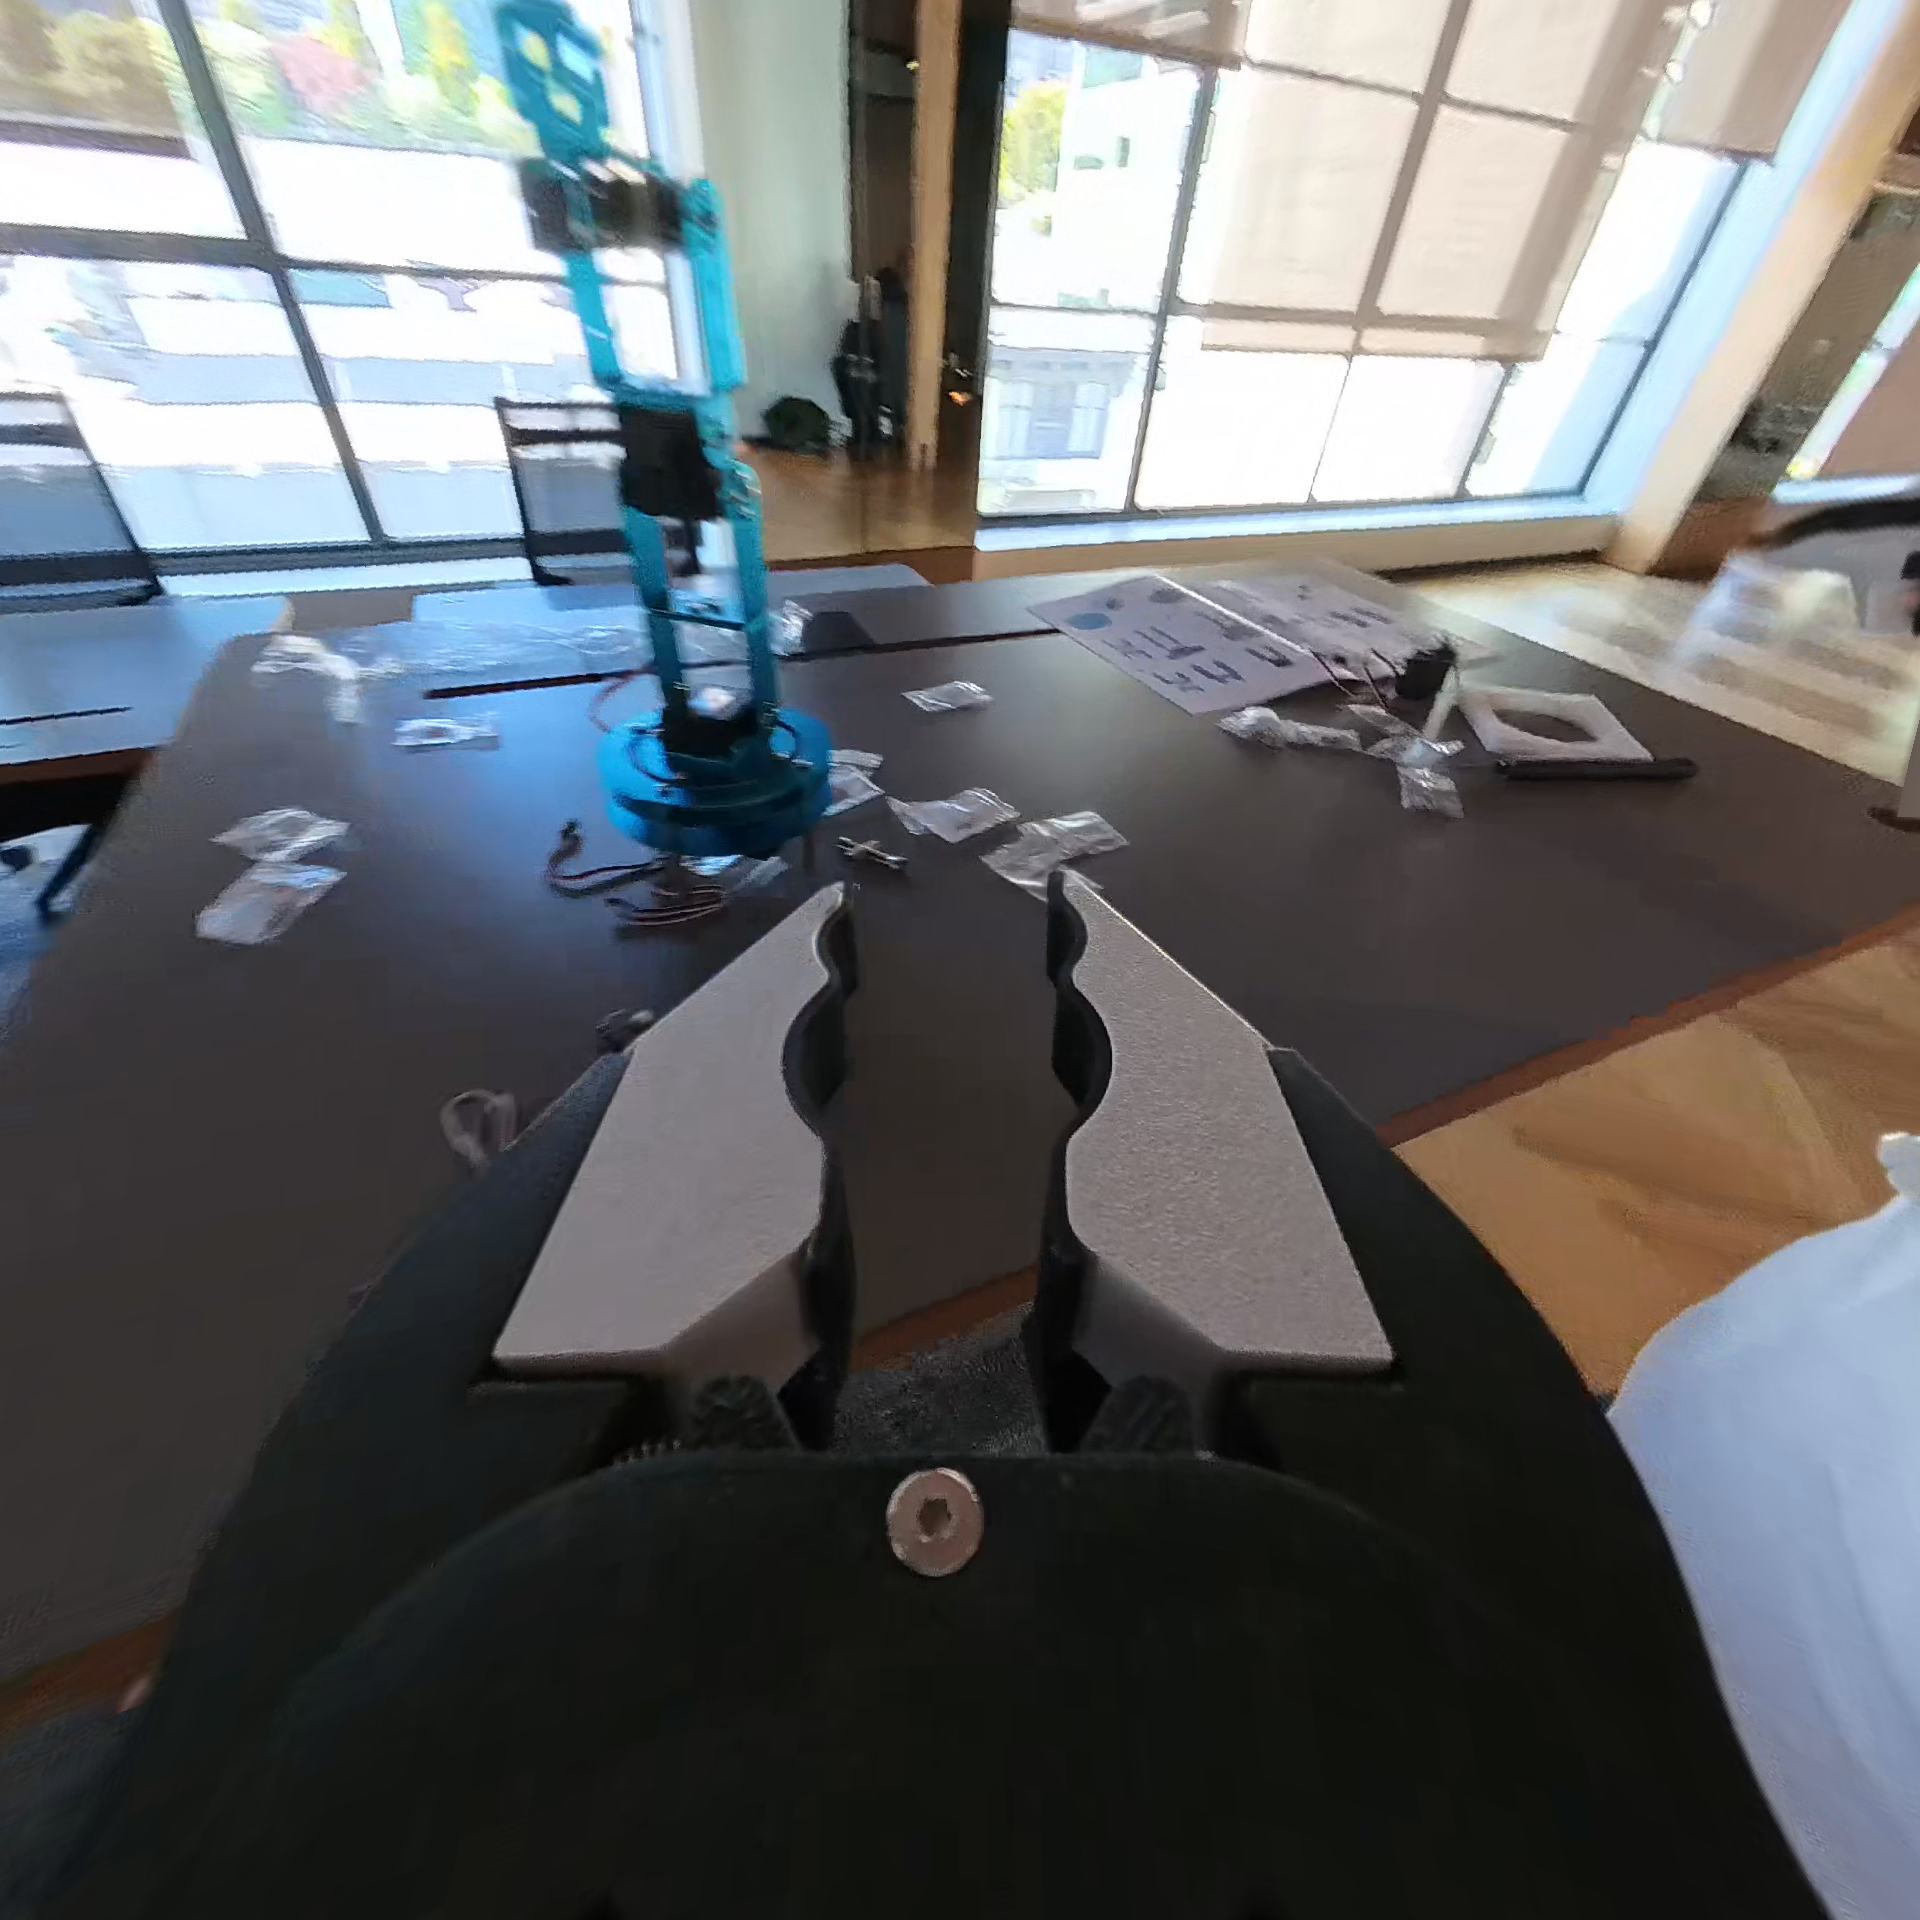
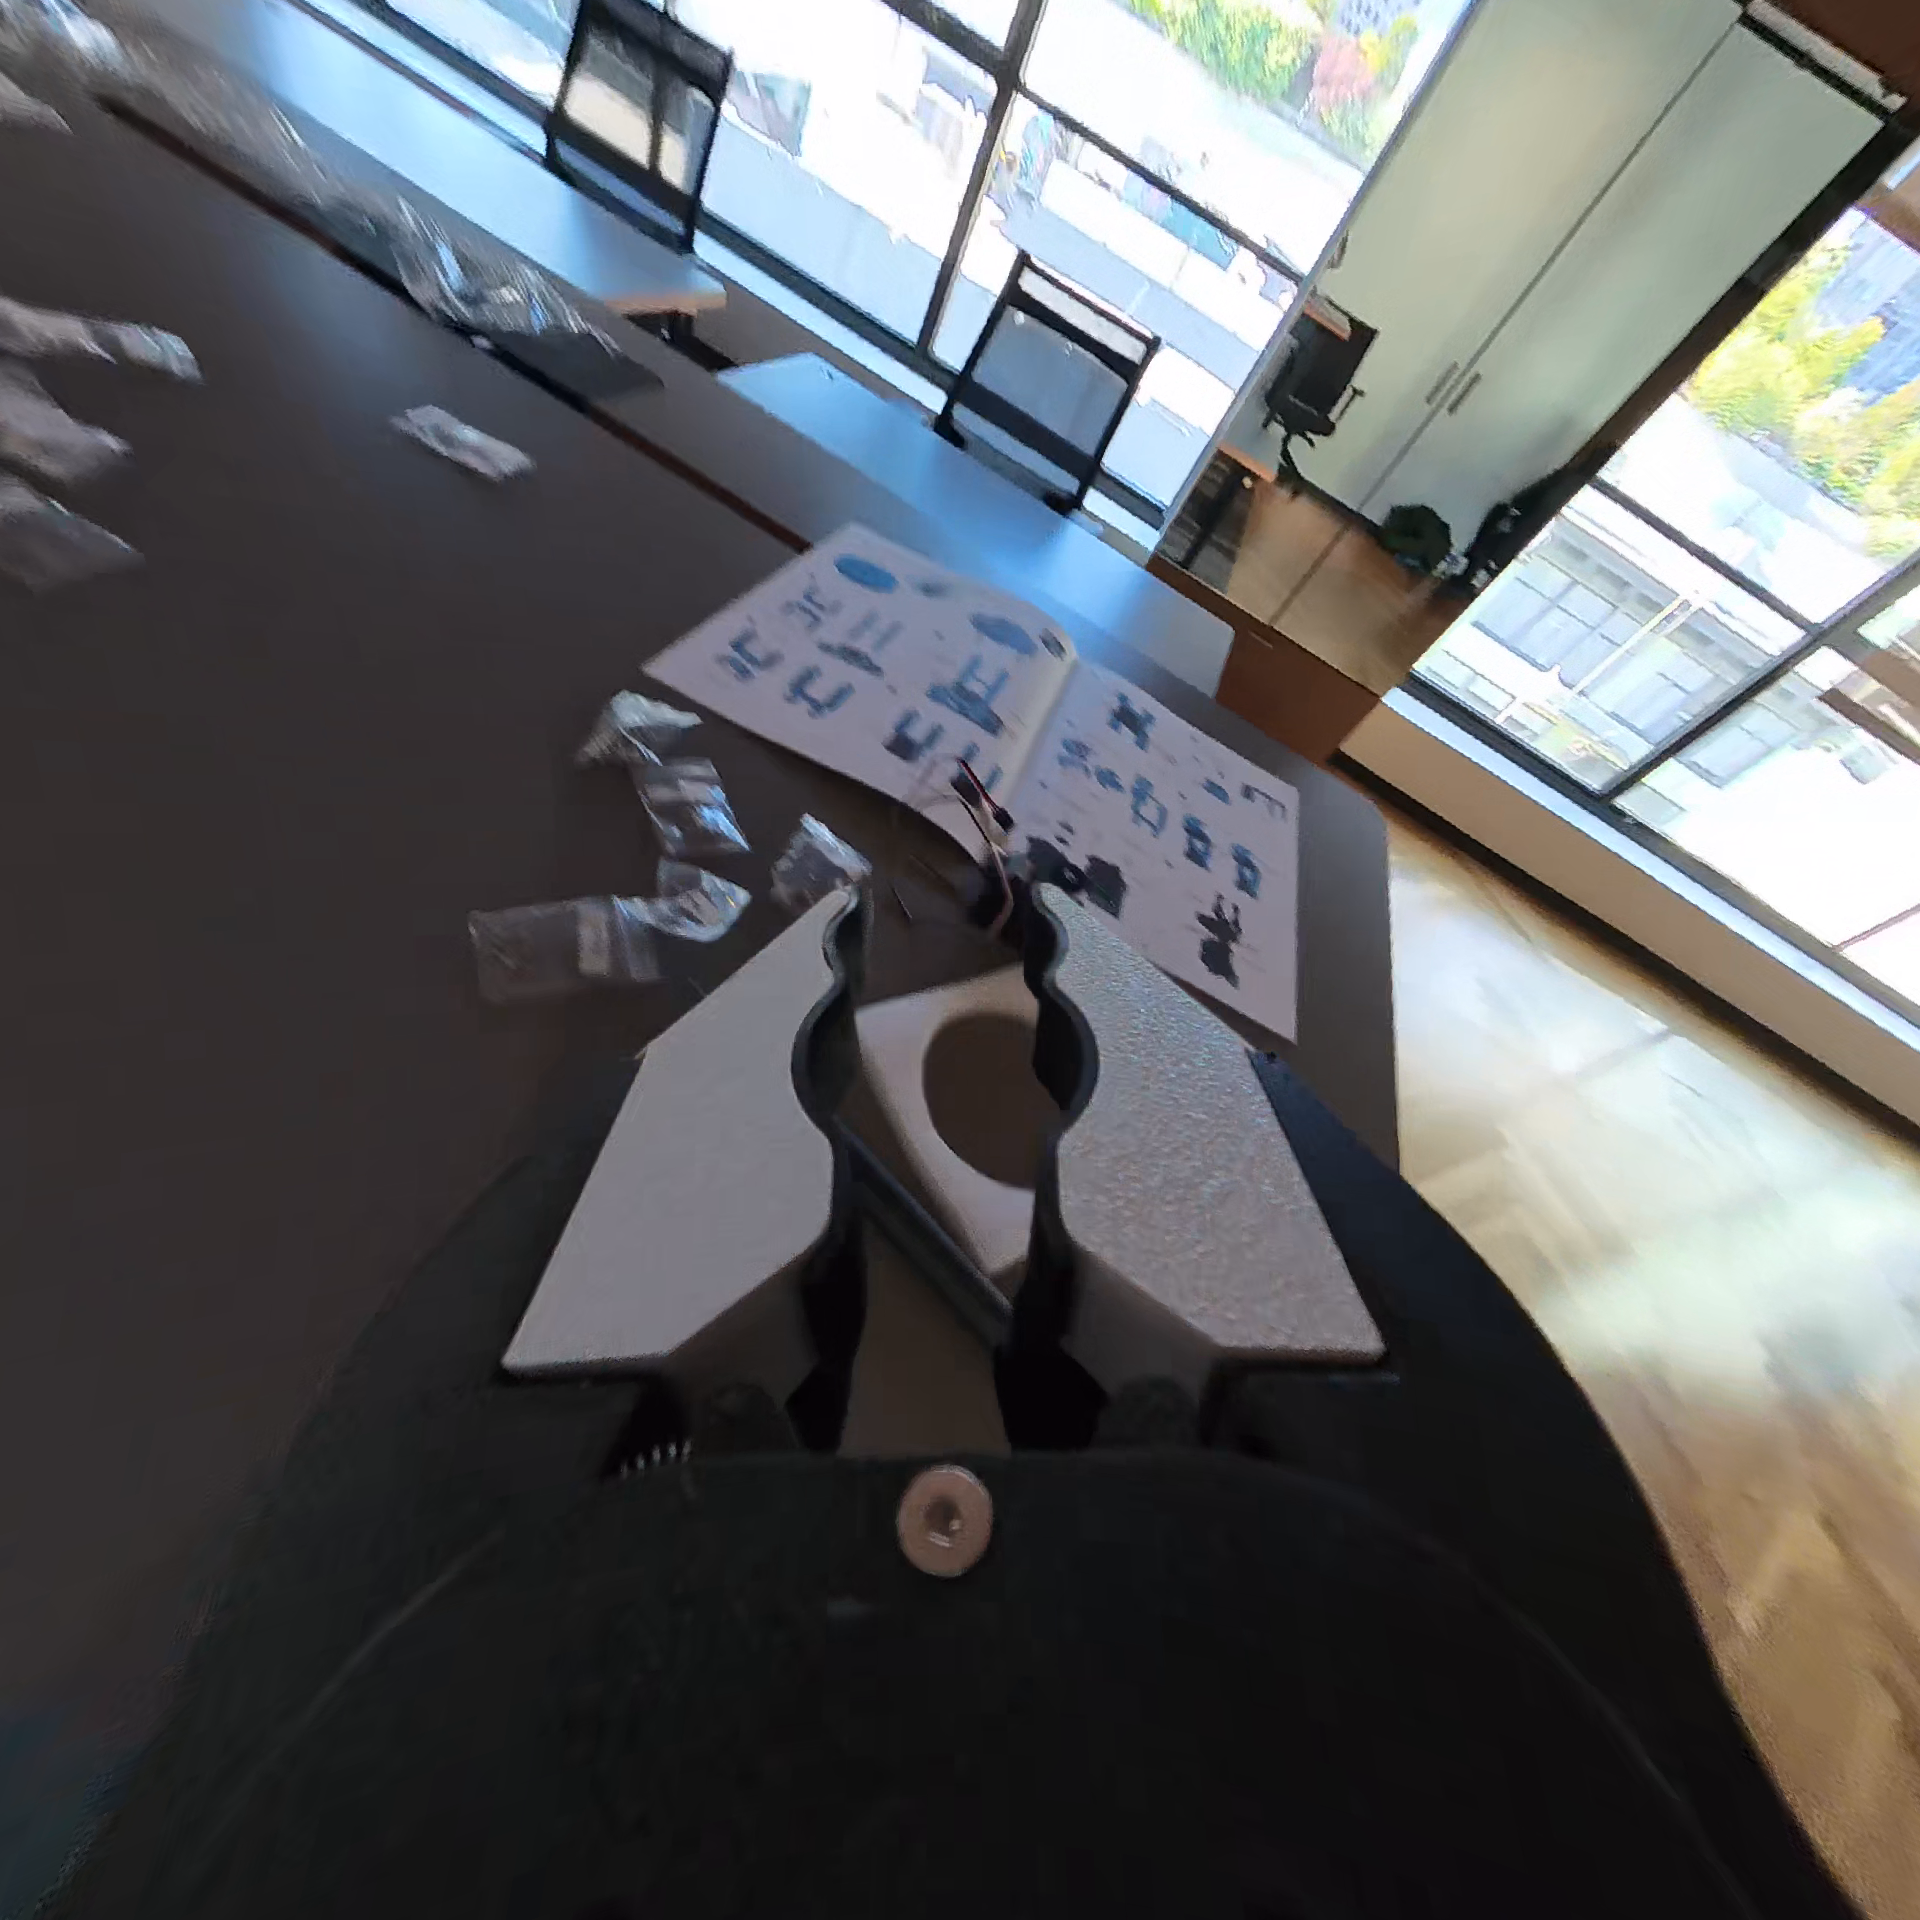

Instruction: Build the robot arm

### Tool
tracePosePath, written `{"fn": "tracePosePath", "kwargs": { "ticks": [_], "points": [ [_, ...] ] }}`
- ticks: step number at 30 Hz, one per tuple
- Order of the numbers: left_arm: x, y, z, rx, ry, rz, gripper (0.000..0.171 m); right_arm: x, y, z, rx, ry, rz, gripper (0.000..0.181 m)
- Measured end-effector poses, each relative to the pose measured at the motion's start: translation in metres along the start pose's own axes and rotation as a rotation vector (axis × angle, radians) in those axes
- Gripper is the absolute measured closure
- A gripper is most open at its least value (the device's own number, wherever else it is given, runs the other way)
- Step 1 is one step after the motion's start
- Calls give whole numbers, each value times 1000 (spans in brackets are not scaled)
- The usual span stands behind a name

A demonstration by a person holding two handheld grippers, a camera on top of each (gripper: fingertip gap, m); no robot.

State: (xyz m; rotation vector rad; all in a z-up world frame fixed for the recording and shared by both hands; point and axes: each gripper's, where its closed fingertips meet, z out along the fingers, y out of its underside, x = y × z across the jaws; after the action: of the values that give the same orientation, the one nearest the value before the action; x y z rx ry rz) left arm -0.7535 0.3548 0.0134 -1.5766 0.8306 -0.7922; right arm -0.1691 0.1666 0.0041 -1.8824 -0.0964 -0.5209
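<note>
The left gripper (image 1: 951, 899) has two grey fingers with a grainy surface and black wavy inner pads; its jaws stand apart and nothing is between them, only the dark matte table (image 1: 1351, 935) below. Just beyond the tips lies a small metal part (image 1: 873, 850), and around it several clear, crinkled plastic bags (image 1: 1055, 844) with tiny pieces inside. A little further stands a blue robot arm kit (image 1: 691, 582) – a round blue base, thin flat blue plates going up, black servo blocks between them – and thin red and black wires (image 1: 644, 894) curl on the table in front of the base. Far to the right an open booklet (image 1: 1195, 634) lies flat. At the right edge of this view there is a white, soft-looking bag (image 1: 1797, 1558) over the wooden floor (image 1: 1662, 1091). The right gripper (image 2: 945, 909) is also spread, with nothing pinched; between its fingers one sees a white foam piece (image 2: 894, 1049) with a round hole, lying on the table, but I cannot tell if the pads touch it. Just past the tips sits a small black servo (image 2: 1091, 878) with thin wires, at the edge of the booklet (image 2: 935, 675), whose pages carry blue and black drawings. To the left lie more clear bags (image 2: 582, 940). Behind are black chairs (image 2: 1049, 384) and big windows (image 2: 862, 156).
</note>
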Motion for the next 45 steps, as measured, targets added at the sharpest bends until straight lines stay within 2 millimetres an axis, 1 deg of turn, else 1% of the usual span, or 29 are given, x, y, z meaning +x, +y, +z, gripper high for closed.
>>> {"fn": "tracePosePath", "kwargs": {
  "ticks": [2,4,8,9,11,13,15,17,19,20,21,22,24,26,27,30,32,34,41,45],
  "points": [
    [22,3,31,-35,64,41,138,11,16,-5,-14,10,16,153],
    [50,-1,59,-37,130,48,139,19,31,-4,2,-2,57,152],
    [123,-16,112,24,313,-69,140,35,71,9,5,-64,115,152],
    [140,-17,125,37,339,-85,140,42,79,13,15,-79,124,152],
    [170,-13,156,48,338,-100,140,55,91,22,56,-122,147,152],
    [200,-2,190,47,319,-96,139,66,102,33,98,-195,171,152],
    [222,15,227,49,242,-75,138,75,112,46,123,-291,206,152],
    [244,34,261,29,199,-103,135,85,117,58,136,-373,244,152],
    [265,48,289,9,189,-137,136,100,119,71,159,-400,238,152],
    [271,56,300,-20,172,-149,136,110,119,79,173,-389,244,151],
    [276,64,309,-60,150,-159,136,115,116,86,196,-395,268,148],
    [280,69,316,-91,132,-169,136,118,114,93,217,-402,301,149],
    [288,71,324,-111,109,-192,136,126,114,107,237,-347,351,148],
    [292,74,327,-134,78,-196,136,125,114,115,250,-339,382,148],
    [291,77,328,-150,56,-193,136,124,116,116,231,-342,388,143],
    [289,96,332,-208,9,-205,136,122,115,115,267,-284,284,145],
    [291,104,335,-229,5,-229,136,109,120,118,249,-318,237,147],
    [291,109,338,-243,-5,-232,136,100,124,121,208,-365,242,148],
    [288,119,344,-318,-29,-200,137,106,123,120,228,-395,357,153],
    [286,124,347,-341,-46,-197,139,108,123,121,223,-392,367,153]
  ]
}}
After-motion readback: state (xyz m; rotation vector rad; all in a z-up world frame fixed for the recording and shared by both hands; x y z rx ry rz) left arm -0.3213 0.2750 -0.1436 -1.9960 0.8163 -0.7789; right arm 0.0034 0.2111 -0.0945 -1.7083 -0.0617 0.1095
